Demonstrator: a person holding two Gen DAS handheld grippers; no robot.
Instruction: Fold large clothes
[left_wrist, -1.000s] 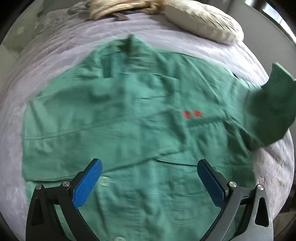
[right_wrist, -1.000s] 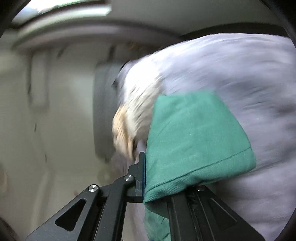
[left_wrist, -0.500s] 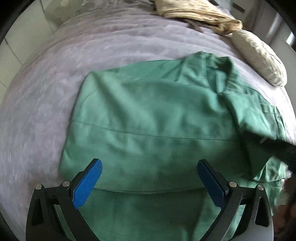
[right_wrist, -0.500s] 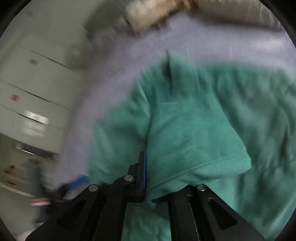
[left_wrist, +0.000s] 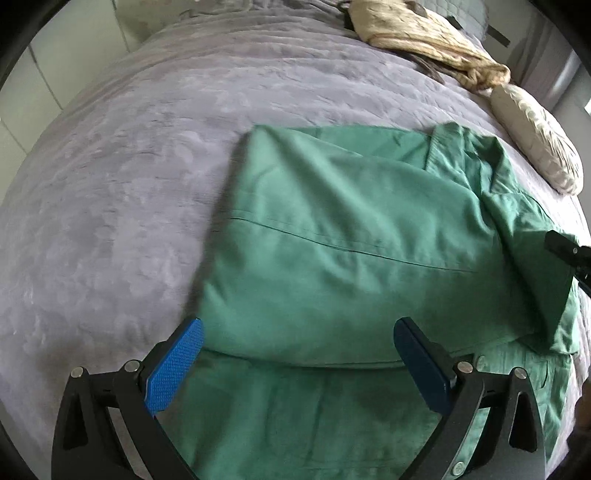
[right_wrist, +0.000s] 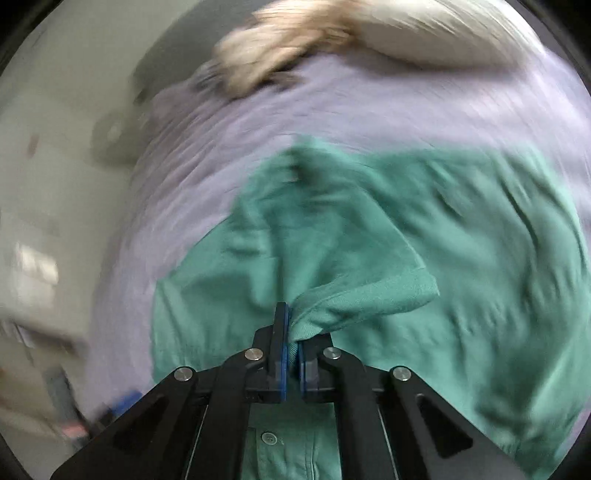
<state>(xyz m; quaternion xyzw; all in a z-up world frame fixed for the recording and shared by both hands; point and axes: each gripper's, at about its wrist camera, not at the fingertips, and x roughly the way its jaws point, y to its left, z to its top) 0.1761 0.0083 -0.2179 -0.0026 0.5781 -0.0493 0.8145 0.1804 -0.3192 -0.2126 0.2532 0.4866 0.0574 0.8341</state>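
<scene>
A large green button shirt (left_wrist: 332, 240) lies on a lilac bedspread (left_wrist: 129, 166), one side folded over its middle. My left gripper (left_wrist: 299, 362) is open and empty, hovering over the shirt's near part. My right gripper (right_wrist: 291, 332) is shut on the hem of the green sleeve (right_wrist: 369, 291) and holds it over the shirt body (right_wrist: 461, 295). The right gripper's black frame (left_wrist: 569, 251) shows at the right edge of the left wrist view, by the sleeve (left_wrist: 532, 251).
A cream pillow (left_wrist: 535, 140) and a bunched beige cloth (left_wrist: 424, 37) lie at the far right of the bed. White cabinet doors (left_wrist: 22, 92) stand past the bed's left edge.
My right gripper has carried the sleeve from beyond the bed's side inward over the shirt. The left gripper's view has swung left, and the shirt's side now lies folded over.
</scene>
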